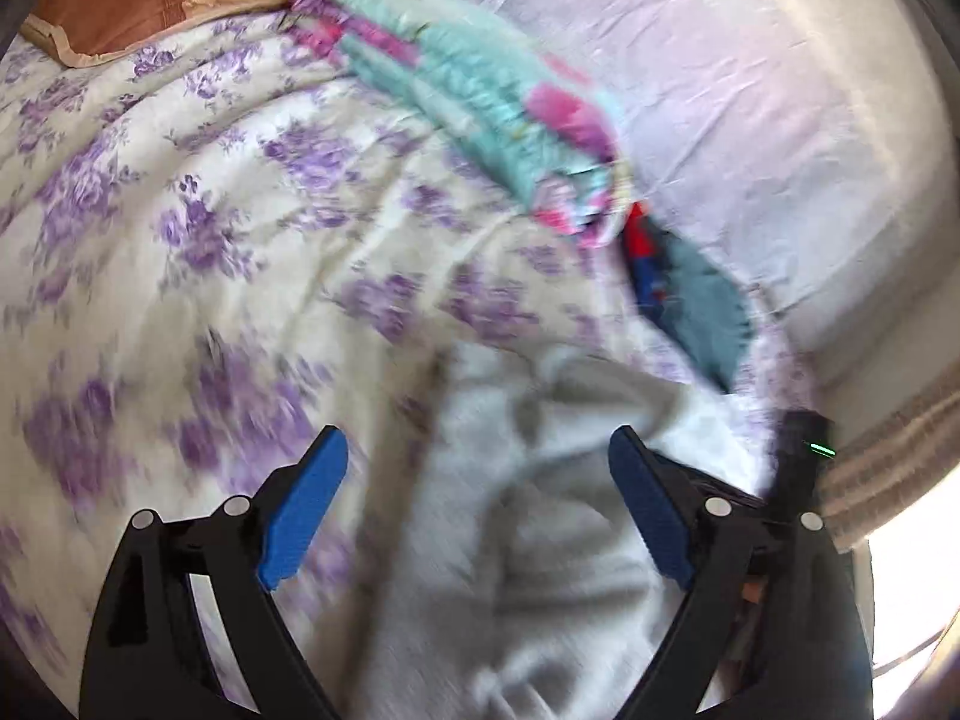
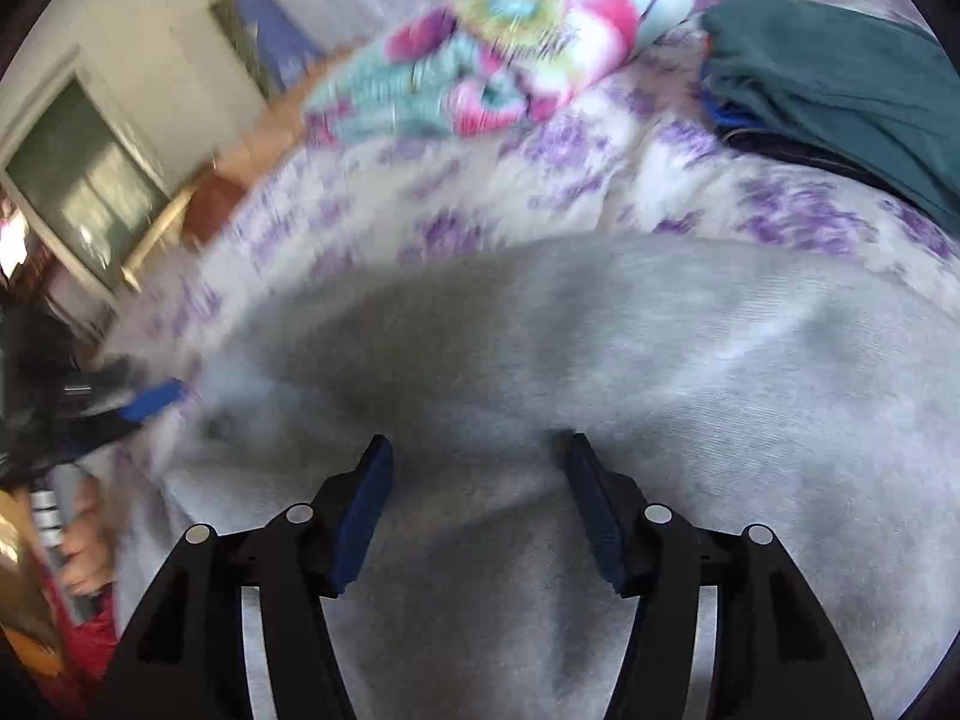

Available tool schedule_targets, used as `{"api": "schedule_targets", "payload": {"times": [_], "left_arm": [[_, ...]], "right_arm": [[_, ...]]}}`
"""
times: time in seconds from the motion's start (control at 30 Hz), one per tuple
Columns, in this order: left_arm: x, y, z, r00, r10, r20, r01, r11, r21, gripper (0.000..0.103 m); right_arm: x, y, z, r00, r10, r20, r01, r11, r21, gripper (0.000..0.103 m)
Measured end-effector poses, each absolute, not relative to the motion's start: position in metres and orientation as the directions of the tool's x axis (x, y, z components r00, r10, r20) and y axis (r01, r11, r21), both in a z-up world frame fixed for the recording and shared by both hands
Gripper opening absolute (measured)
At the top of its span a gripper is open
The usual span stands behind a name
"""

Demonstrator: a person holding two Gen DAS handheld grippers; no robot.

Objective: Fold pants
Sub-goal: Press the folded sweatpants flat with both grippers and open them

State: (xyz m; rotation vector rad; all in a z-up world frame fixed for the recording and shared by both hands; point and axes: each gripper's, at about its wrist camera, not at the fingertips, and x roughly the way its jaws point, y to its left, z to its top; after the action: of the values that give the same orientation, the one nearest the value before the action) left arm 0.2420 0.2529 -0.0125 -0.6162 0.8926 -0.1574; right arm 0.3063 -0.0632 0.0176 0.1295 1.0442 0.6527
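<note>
- Left gripper (image 1: pixel 477 468) fingers wide, right gripper (image 2: pixel 474 468) fingers part-open; both empty over soft grey fleece pants (image 2: pixel 600 360)
- Risk: pinching the purple-flowered bed cover (image 1: pixel 180 210) too

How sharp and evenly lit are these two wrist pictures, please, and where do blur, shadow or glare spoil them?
Left wrist view: the floral bedspread and grey pants are smeared by motion blur, and window glare burns out the lower right corner. Right wrist view: the patterned folded cloth is streaked, a dark shadow lies across the pants, and the teal garment is sharper. Fisheye bending curves both.
</note>
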Motion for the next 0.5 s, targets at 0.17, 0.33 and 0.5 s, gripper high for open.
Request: {"api": "schedule_targets", "payload": {"times": [0.17, 0.33, 0.5], "left_arm": [[0.278, 0.248, -0.034, 0.552, -0.398, -0.733, -0.140, 0.822, -0.551, 0.087], [0.297, 0.235, -0.034, 0.508, -0.452, -0.733, -0.077, 0.824, -0.561, 0.087], [0.316, 0.228, -0.034, 0.510, -0.429, -0.745, -0.072, 0.842, -0.534, 0.086]], "right_arm": [[0.294, -0.151, 0.049, 0.489, 0.523, -0.699, -0.342, 0.851, 0.398, 0.062], [0.301, -0.323, 0.033, 0.593, 0.340, -0.730, 0.071, 0.881, 0.468, 0.062], [0.274, -0.422, -0.009, 0.602, 0.402, -0.690, 0.280, 0.703, 0.654, 0.005]]}}
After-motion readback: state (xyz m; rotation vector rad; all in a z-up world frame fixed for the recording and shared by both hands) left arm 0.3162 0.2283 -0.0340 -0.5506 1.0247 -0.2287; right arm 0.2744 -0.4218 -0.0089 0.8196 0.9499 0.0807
